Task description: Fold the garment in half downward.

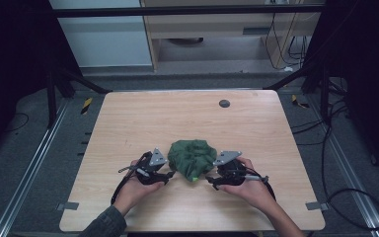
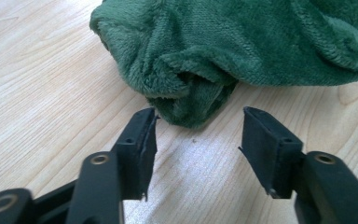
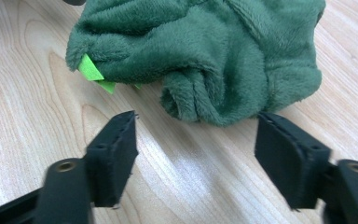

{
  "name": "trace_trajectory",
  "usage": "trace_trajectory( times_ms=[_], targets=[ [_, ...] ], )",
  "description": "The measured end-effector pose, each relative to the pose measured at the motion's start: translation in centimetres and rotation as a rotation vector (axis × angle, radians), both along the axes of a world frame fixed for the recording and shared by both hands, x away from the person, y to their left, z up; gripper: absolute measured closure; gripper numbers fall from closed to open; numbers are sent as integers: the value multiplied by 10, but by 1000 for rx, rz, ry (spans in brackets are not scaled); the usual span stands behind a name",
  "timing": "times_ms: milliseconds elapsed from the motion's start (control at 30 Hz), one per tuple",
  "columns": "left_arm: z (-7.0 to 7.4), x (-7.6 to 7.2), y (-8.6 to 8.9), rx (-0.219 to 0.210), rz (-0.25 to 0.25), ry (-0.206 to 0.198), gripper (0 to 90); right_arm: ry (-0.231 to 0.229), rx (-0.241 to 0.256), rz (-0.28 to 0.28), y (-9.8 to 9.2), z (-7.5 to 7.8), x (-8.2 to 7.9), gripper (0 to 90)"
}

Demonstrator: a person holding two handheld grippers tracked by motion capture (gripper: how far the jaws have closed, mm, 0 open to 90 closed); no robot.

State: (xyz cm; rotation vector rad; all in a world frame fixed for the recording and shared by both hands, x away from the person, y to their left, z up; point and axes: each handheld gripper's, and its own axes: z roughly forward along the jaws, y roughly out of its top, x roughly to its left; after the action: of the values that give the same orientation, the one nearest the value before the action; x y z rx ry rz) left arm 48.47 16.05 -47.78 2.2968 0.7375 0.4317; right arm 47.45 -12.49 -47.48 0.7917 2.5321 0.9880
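Both tools [image 1: 170,177] [image 1: 211,181] (jaws apart), green cloth [image 1: 192,157] between

Centre: crumpled green cloth [image 1: 192,158] lies bunched on the wooden table [image 1: 138,118]; it's the one bulky thing in the way
Nine o'clock of cloth: left gripper [image 1: 169,177] sits just beside it, jaws spread; bare wood shows between them
Three o'clock of cloth: right gripper [image 1: 210,181] sits close in, jaws apart; a green tag [image 3: 93,72] pokes out near it
Twelve o'clock: wide open tabletop; a small dark disc [image 1: 224,103] sits flat near the far edge
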Motion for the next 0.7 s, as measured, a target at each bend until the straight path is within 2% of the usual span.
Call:
trace_trajectory(
  times_ms=[167, 333, 400, 700],
  targets=[
    [0, -1, -2, -8, 11, -3, 298, 1, 3, -17, 0, 0, -1, 158],
    [0, -4, -4, -2, 5, 1, 192, 0, 5, -32, -1, 0, -2, 92],
    [0, -5, -5, -7, 4, 16, 148, -9, 10, -33, -1, 1, -2, 78],
    [1, -9, -5, -15, -4, 25, 84, -20, 11, -11, -6, 6, -9, 55]
  ],
)
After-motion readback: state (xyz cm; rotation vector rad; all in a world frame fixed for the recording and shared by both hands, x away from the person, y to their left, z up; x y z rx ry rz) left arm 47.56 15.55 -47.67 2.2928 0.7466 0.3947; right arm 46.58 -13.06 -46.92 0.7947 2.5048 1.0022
